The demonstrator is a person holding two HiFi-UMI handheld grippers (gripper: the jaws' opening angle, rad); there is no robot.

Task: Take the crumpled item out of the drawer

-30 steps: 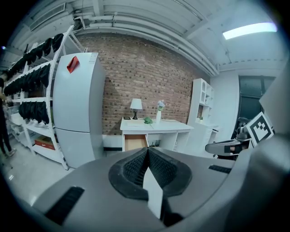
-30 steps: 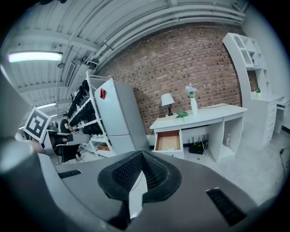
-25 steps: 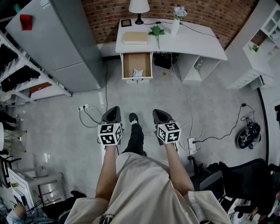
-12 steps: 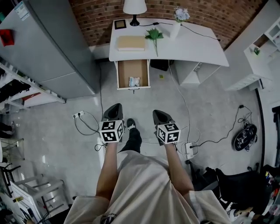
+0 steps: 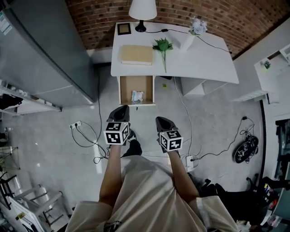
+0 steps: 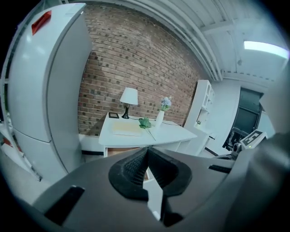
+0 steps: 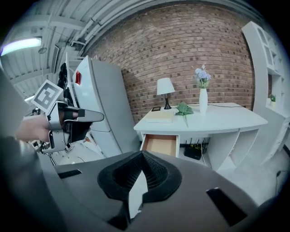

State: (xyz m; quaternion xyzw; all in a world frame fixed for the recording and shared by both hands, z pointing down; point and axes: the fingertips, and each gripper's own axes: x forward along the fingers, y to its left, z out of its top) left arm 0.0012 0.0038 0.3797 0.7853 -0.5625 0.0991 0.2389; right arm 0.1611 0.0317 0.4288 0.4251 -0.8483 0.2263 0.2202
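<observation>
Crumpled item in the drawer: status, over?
Left claw, right claw shut, empty. Crumpled item lies in open drawer, untouched. Desk not yet reached; nothing blocking.

crumpled item [image 5: 137, 96]: too small to identify | lamp [image 5: 142, 9]: shade cut by top edge

rough red brick wall [image 5: 104, 18] at twelve o'clock; beneath it a smooth, matt white desk [image 5: 199, 59], its open drawer [image 5: 136, 84] lined in bare brown wood. the crumpled item [image 5: 137, 96] inside looks like pale crinkly plastic. at ten o'clock a grey fridge [image 5: 41, 50] with a dull metallic sheen. speckled, concrete-like floor [image 5: 217, 122].
</observation>
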